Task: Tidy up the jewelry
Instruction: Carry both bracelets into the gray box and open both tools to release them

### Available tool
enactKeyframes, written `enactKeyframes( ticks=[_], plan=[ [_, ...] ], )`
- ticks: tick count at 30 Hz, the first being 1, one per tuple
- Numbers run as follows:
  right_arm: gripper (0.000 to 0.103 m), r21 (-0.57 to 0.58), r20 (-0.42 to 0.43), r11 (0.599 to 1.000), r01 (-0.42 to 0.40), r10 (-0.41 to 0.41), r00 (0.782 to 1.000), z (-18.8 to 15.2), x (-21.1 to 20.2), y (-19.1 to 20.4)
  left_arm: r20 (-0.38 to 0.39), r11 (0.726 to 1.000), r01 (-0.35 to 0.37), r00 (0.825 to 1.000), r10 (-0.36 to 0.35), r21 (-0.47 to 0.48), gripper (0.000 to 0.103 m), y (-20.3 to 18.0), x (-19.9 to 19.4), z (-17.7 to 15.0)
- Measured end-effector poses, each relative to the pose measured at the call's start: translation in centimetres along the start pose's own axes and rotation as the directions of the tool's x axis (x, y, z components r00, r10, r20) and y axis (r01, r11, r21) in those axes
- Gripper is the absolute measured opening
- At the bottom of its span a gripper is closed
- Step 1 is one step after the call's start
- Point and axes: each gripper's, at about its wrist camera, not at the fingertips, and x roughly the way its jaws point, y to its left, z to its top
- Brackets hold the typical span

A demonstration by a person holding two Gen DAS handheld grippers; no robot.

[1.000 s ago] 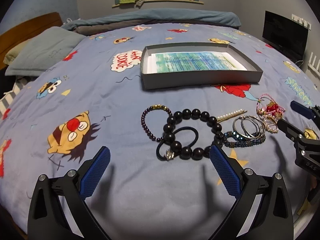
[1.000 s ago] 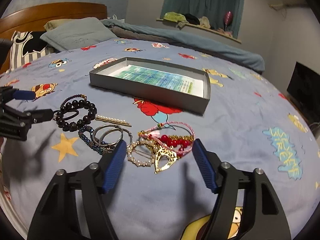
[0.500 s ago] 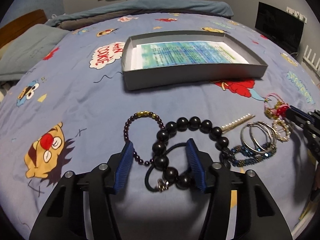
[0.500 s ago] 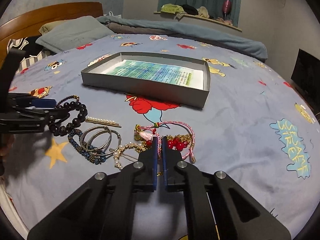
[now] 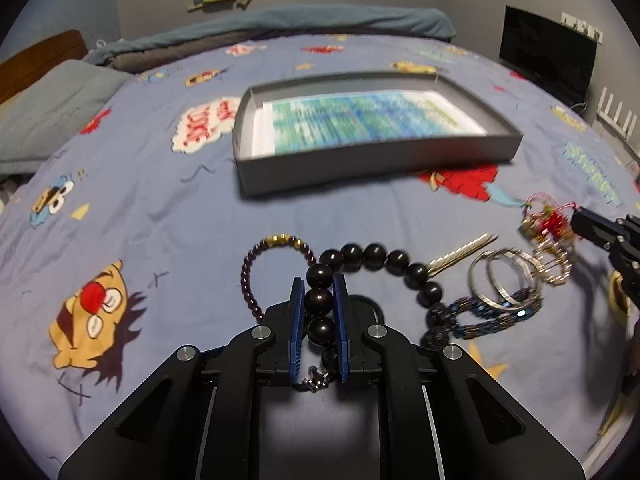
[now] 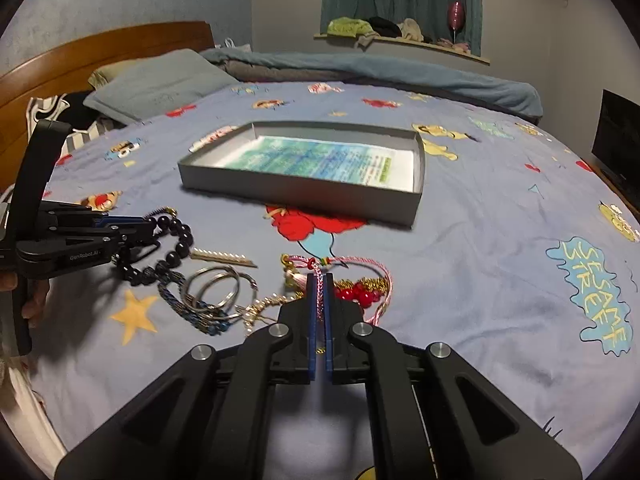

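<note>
My left gripper (image 5: 319, 286) is shut on the big black bead bracelet (image 5: 374, 258), which lies on the bed sheet; it also shows in the right wrist view (image 6: 180, 236). My right gripper (image 6: 319, 280) is shut on a pink braided cord bracelet (image 6: 360, 266) beside red beads (image 6: 358, 294). Beyond both lies an open grey box (image 5: 400, 160) lined with printed paper, also in the right wrist view (image 6: 304, 194). Other jewelry lies between: a small purple bead bracelet (image 5: 250, 276), a pearl hair clip (image 5: 464, 254), silver bangles (image 5: 504, 280) and a blue beaded bracelet (image 5: 488, 320).
The bed sheet (image 5: 160, 220) has cartoon prints. A grey pillow (image 5: 52, 116) and wooden headboard (image 6: 100, 52) are at the left. A folded blanket (image 5: 280, 28) lies at the far end. A dark screen (image 5: 548, 56) stands at the right.
Both grippers went from wide open to shut. The left closed on the black bead bracelet; the right closed on the pink cord bracelet. Both moved forward and down to the jewelry.
</note>
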Motion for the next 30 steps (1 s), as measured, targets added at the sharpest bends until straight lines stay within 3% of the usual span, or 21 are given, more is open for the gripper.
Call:
enactKeyframes(
  ticks=[5,9,19,25,30],
  plan=[
    [0.002,-0.022,0.037,1.0,-0.017,0.018,0.999,1.0,-1.3,0.6,0.079,1.0,0.024,0.997,-0.026,0.015,0.015,-0.3,-2.9,0.9],
    [0.002,-0.066,0.05,0.998,-0.007,0.01,0.999,2.2,-1.8,0.8,0.099,0.998,0.031,0.994,-0.036,0.051,0.015,-0.7,-4.0,1.8],
    [0.002,-0.021,0.059,0.999,-0.046,0.047,0.997,7.5,-1.5,-2.4,0.169,0.993,0.024,0.985,-0.044,0.119,0.015,0.0,-6.2,6.0],
    [0.002,-0.017,0.067,1.0,0.007,-0.006,0.998,11.2,1.1,-4.3,0.196,0.992,-0.004,0.98,-0.021,0.127,0.015,1.3,-5.2,10.6],
    [0.002,-0.016,0.057,0.999,0.043,-0.042,0.997,14.2,4.7,-5.6,0.174,0.99,-0.024,0.985,-0.001,0.142,0.015,1.5,-2.0,14.6]
  ],
)
